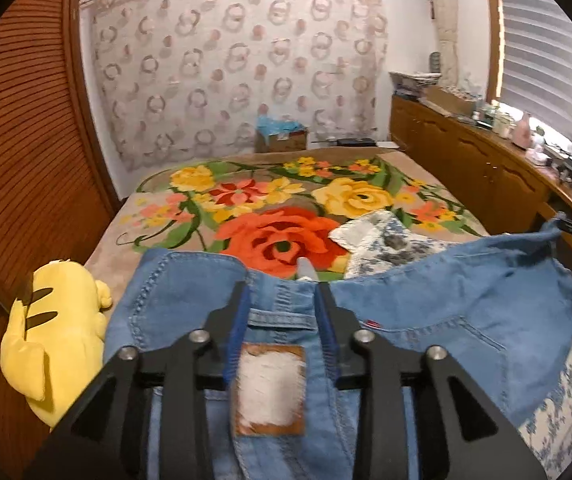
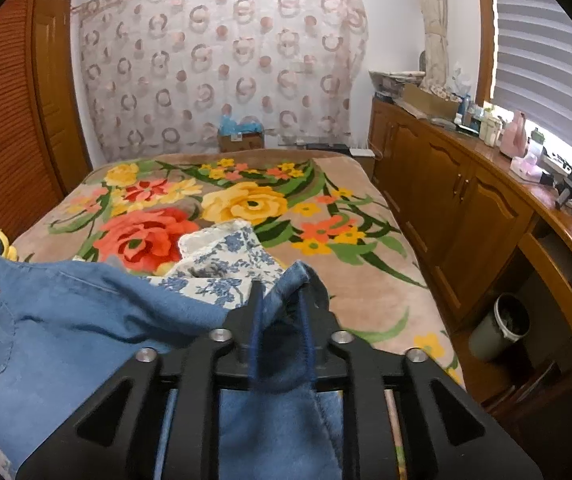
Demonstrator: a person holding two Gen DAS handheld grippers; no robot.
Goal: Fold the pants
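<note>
- Left wrist view: the left tool (image 1: 282,292) sits over the waistband of the light blue denim pants (image 1: 446,312), its two fingers set apart on either side of the centre back belt loop and the brown-edged waist patch (image 1: 269,390). I cannot tell from this view whether the blue finger pads grip the cloth.
- The pants are spread wide and raised above the near end of the bed, with a back pocket seen to the right of the tool.
- A yellow plush toy with dark stripes (image 1: 52,344) lies at the left edge of the bed, just beside the denim.
- A blue-and-white floral cloth (image 1: 386,236) lies beyond the waistband on the beige floral blanket (image 1: 270,208).
- Right wrist view: the right tool (image 2: 282,292) is clamped on a bunched fold of the denim, which rises between its fingers and hangs down below them.
- A wooden cabinet surface (image 2: 498,160) carrying bottles runs along the right wall; a grey waste bin (image 2: 500,326) stands on the floor below it.
</note>
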